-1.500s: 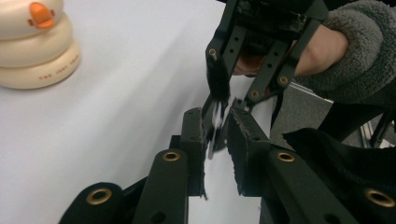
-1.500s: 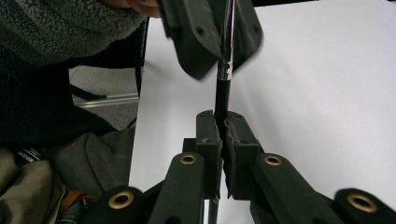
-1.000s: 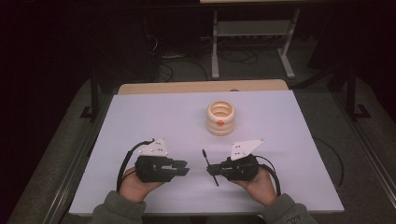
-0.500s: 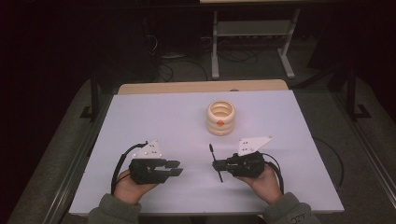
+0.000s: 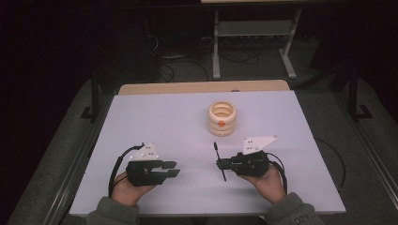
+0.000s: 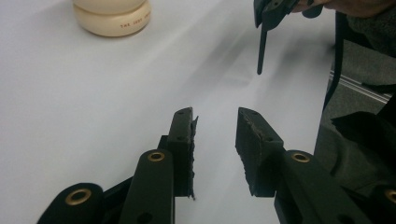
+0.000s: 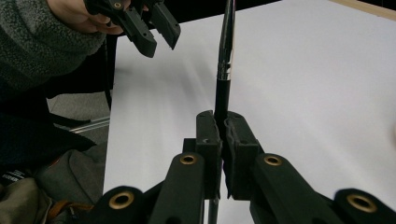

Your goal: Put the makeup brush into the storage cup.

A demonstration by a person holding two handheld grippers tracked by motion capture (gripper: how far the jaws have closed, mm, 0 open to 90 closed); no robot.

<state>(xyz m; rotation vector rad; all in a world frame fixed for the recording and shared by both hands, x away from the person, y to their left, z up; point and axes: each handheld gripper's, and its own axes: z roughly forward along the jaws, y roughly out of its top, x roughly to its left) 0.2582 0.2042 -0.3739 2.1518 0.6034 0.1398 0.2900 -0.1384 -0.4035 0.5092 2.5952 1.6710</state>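
A black pen (image 5: 216,151) stands crosswise in my right gripper (image 5: 220,163), which is shut on its barrel near the front right of the white table (image 5: 164,117). In the right gripper view the pen (image 7: 226,46) rises from between the closed pads of my right gripper (image 7: 219,123). My left gripper (image 5: 176,168) faces it at the front left. Its jaws have just been opening, and in its own view my left gripper (image 6: 215,126) has nothing between the pads. A cream ribbed holder (image 5: 222,118) stands upright behind both, toward the middle back.
A wooden strip (image 5: 202,87) runs along the table's far edge. On the dark floor behind it lie cables (image 5: 178,70), and a metal stand (image 5: 253,33) rises there. A grey sleeve (image 7: 42,42) and the other gripper (image 7: 140,23) fill the right gripper view's top left corner.
The left gripper's jaws have spread a little wider. The right gripper with the pen has drifted slightly to the right; both hands stay near the front edge.
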